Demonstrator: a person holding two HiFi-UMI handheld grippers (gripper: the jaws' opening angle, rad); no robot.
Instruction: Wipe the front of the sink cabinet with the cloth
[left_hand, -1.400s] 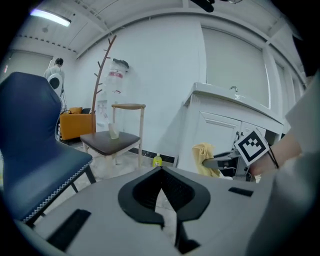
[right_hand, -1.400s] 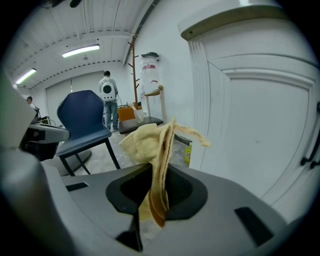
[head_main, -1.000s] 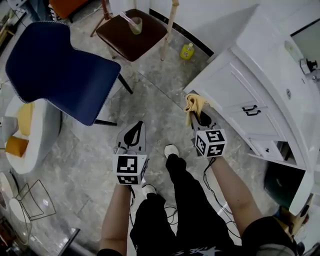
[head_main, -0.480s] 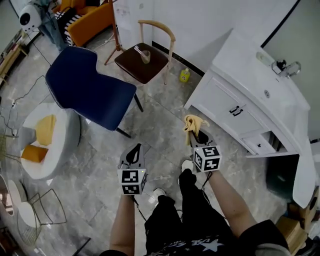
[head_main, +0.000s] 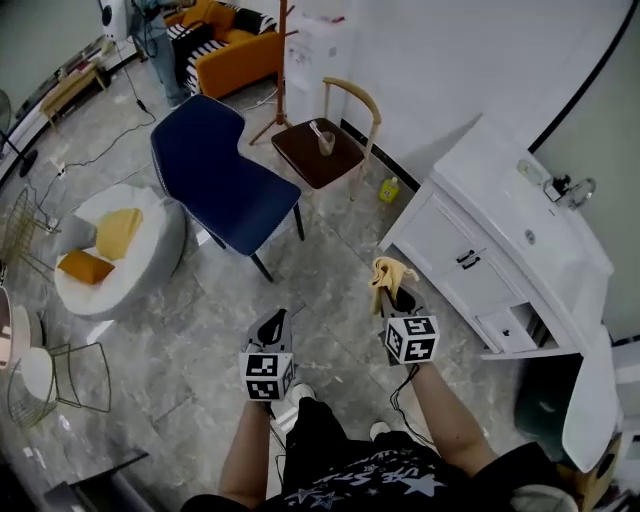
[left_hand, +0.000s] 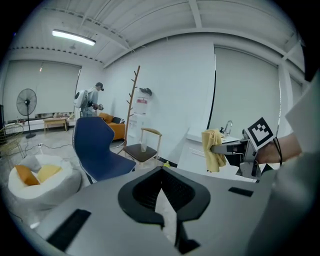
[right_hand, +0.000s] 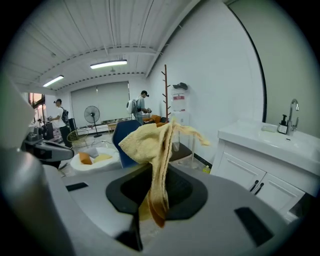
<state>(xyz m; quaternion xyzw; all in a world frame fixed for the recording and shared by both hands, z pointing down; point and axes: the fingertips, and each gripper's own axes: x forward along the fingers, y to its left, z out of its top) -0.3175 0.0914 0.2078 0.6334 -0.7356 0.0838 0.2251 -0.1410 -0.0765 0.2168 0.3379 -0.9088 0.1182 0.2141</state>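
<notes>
The white sink cabinet (head_main: 455, 262) stands at the right, its front with dark handles facing me, one lower drawer (head_main: 512, 330) pulled out. My right gripper (head_main: 392, 290) is shut on the yellow cloth (head_main: 388, 272), held in the air a short way left of the cabinet front, not touching it. In the right gripper view the cloth (right_hand: 155, 145) hangs over the closed jaws and the cabinet (right_hand: 260, 180) lies to the right. My left gripper (head_main: 270, 328) hovers over the floor, shut on nothing. The left gripper view shows the cloth (left_hand: 214, 149) and the cabinet (left_hand: 197, 152) behind it.
A blue chair (head_main: 222, 185) and a wooden chair (head_main: 322, 150) with a glass stand ahead. A yellow bottle (head_main: 388, 190) sits on the floor by the cabinet corner. A beanbag (head_main: 115, 250) and a wire basket (head_main: 45, 385) lie left. A faucet (head_main: 568, 186) tops the sink.
The view has pulled back and up, so more of the room shows. The cloth, close to the cabinet corner a second ago, now sits farther from the cabinet. Both grippers stay shut.
</notes>
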